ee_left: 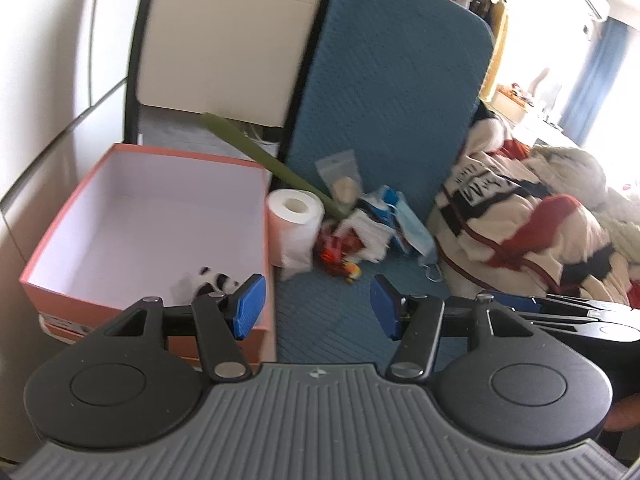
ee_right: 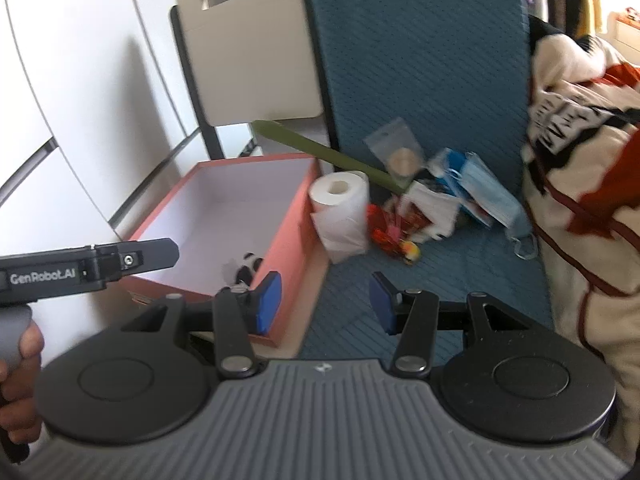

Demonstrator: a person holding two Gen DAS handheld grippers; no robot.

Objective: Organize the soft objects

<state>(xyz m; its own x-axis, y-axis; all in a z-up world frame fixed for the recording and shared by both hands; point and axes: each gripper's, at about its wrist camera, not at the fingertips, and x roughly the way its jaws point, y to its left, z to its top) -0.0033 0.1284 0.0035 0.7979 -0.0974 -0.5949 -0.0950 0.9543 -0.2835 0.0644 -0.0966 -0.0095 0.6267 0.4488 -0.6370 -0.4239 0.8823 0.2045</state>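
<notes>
Blue-padded jaws of the left gripper point(ee_left: 318, 306) stand wide apart, holding nothing, one pad over the near right corner of the pink box point(ee_left: 60, 280); the right gripper point(ee_right: 325, 300) is likewise spread and empty, above bare blue mat point(ee_right: 460, 280); a small black-and-white soft toy point(ee_left: 214, 280) lies inside the box near that corner; a toilet roll point(ee_left: 296, 220) stands just right of the box wall; beyond it, a heap of small items point(ee_left: 360, 236) with a face mask point(ee_left: 416, 232); a bundled blanket point(ee_left: 520, 232) bounds the right side.
</notes>
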